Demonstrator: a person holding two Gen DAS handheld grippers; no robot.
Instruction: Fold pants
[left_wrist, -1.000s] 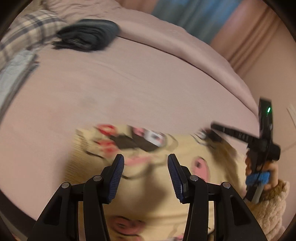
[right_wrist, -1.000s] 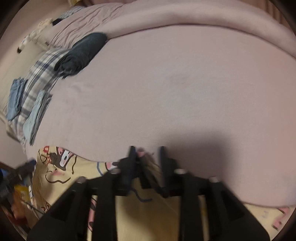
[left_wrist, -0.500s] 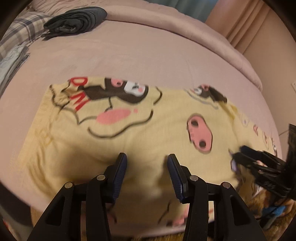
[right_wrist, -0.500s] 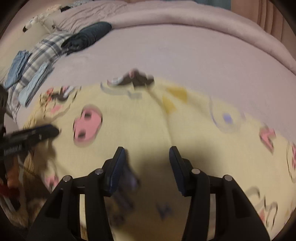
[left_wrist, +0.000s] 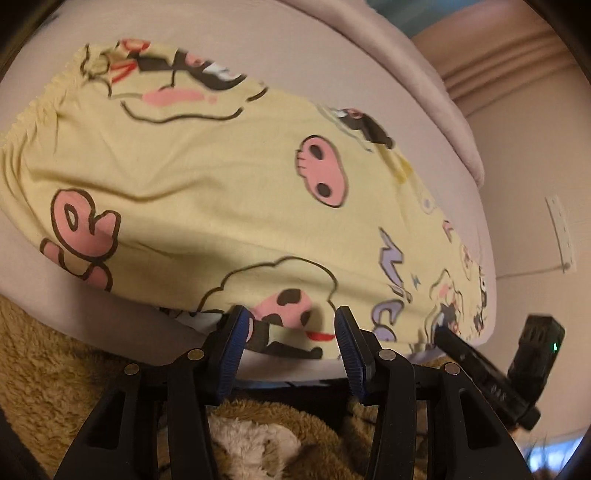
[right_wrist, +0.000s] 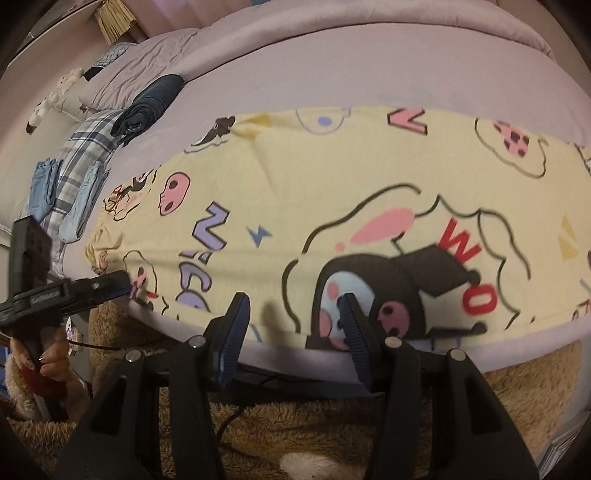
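We find the left tongs (left_wrist: 290, 332) with their jaws standing apart and nothing gripped. Their blue pads (left_wrist: 232, 343) hang just over the near edge of the yellow pants (left_wrist: 207, 184), and no cloth is pinched between them. The right tongs (right_wrist: 291, 325) are in the act of opening; we see no cloth between their jaws either, only the printed fabric lying behind them. In the left wrist view the right tongs also show at the lower right, their tip close to the near edge of the pants; whether it touches the cloth we cannot tell.

The pants lie spread flat along the near side of the bed (right_wrist: 369, 74), printed with cartoon figures, pink skulls and letters. The gathered waistband (left_wrist: 44, 107) is at the far left in the left wrist view, and the legs run off to the right. The bed carries a pale pink cover.

Farther off, near the head of the bed, we note a dark folded garment (right_wrist: 151, 103), a plaid cloth (right_wrist: 85, 147) with light blue items (right_wrist: 44, 184) on it, and a pillow (right_wrist: 122, 74). Below the bed edge is tan fleece clothing (right_wrist: 295, 424) worn by the person. A hand (right_wrist: 51, 362) grips the handle of the left tongs in the right wrist view.
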